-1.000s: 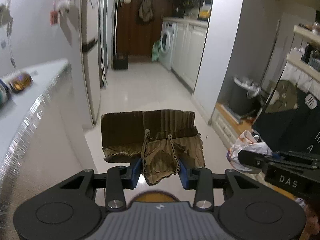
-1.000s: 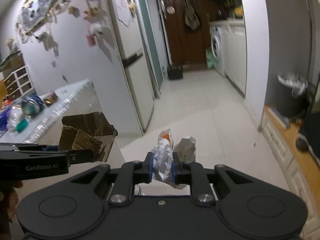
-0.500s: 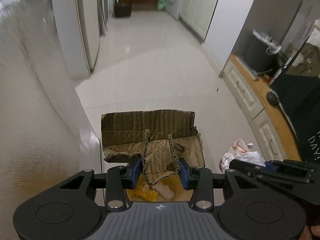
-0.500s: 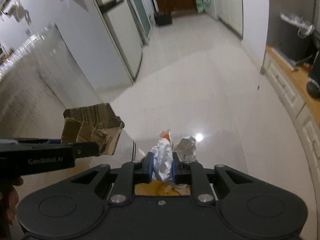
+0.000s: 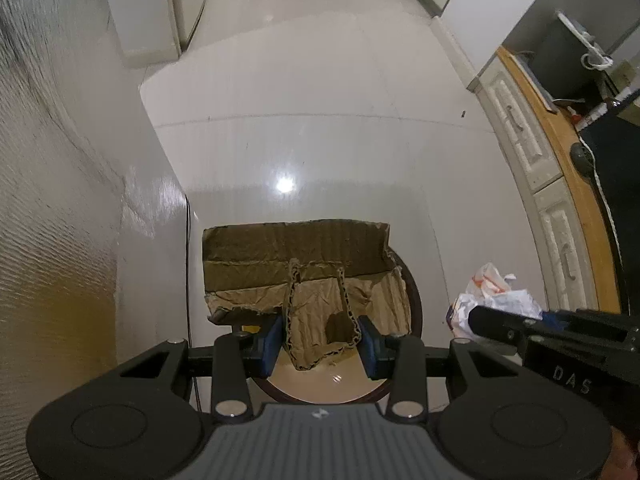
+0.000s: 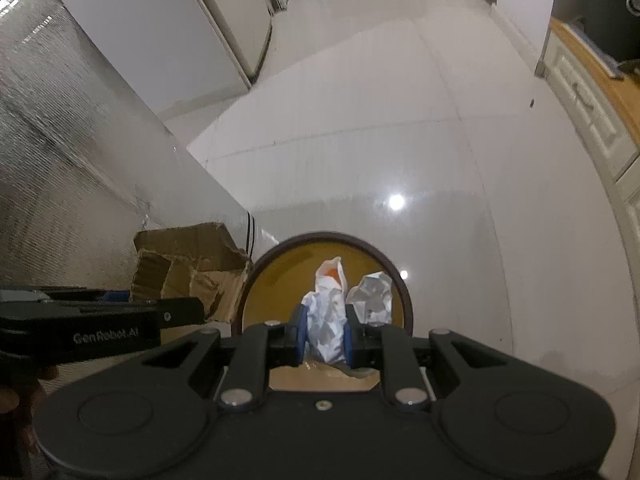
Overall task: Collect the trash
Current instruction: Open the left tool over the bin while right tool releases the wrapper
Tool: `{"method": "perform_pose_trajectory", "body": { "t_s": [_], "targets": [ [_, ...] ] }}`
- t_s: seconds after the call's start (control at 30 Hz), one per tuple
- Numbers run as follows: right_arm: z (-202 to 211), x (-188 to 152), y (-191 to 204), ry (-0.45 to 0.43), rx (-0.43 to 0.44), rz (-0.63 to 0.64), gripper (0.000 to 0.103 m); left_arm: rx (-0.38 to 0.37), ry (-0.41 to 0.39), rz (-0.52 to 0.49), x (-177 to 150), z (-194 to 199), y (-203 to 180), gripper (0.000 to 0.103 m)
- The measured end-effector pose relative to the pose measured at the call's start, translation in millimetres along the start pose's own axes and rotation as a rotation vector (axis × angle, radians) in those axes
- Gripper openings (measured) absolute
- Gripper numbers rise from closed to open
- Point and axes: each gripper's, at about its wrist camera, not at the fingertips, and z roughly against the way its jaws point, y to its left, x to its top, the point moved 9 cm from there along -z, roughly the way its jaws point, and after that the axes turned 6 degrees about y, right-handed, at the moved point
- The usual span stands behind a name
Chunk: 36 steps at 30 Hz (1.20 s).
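Cardboard (image 5: 304, 280) pinched in the left gripper (image 5: 320, 340) overhangs the bin (image 6: 406, 300) rim and may catch; crumpled paper (image 6: 328, 320), clamped by the right gripper (image 6: 324, 338), hangs above its opening.

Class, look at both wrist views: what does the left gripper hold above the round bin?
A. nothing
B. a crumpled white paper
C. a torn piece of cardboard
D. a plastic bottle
C: the left gripper has its jaws shut on torn brown cardboard over the bin; the crumpled paper is in the right gripper.
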Motion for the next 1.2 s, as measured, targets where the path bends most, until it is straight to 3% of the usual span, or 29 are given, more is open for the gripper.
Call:
{"method": "perform_pose_trajectory", "body": {
  "t_s": [0.3,0.43,0.73,0.87,0.93,1.0,1.2],
  "targets": [
    [-29.4,-3.4,3.8,0.091,0.039,-0.006,0.022,-0.003,0.051,0.031,2.9,-25.0,10.1,0.041],
    [-40.0,-7.5,0.4,0.130,0.036,-0.010,0.034,-0.004,0.067,0.035,2.8,-30.7,10.6,0.041],
    [-43.8,-10.5,-13.2,0.165,0.007,-0.023,0.040,-0.015,0.089,0.020,5.1,-40.2,3.3,0.042],
    [-42.9,-12.1,-15.6,0.176,-0.012,-0.013,0.040,-0.029,0.115,0.018,2.1,-47.1,-2.0,0.049],
    [-42.5,-12.0,-17.1,0.181,-0.017,-0.010,0.040,-0.018,0.139,0.009,-2.0,-51.9,-3.6,0.062],
    [-41.1,-12.6,-18.2,0.183,-0.022,-0.004,0.040,0.000,0.153,0.003,-5.1,-54.1,-2.8,0.069],
    [-34.1,-14.0,-23.3,0.186,-0.035,0.010,0.041,0.041,0.165,0.000,-11.0,-52.0,1.2,0.074]
  ]
}}
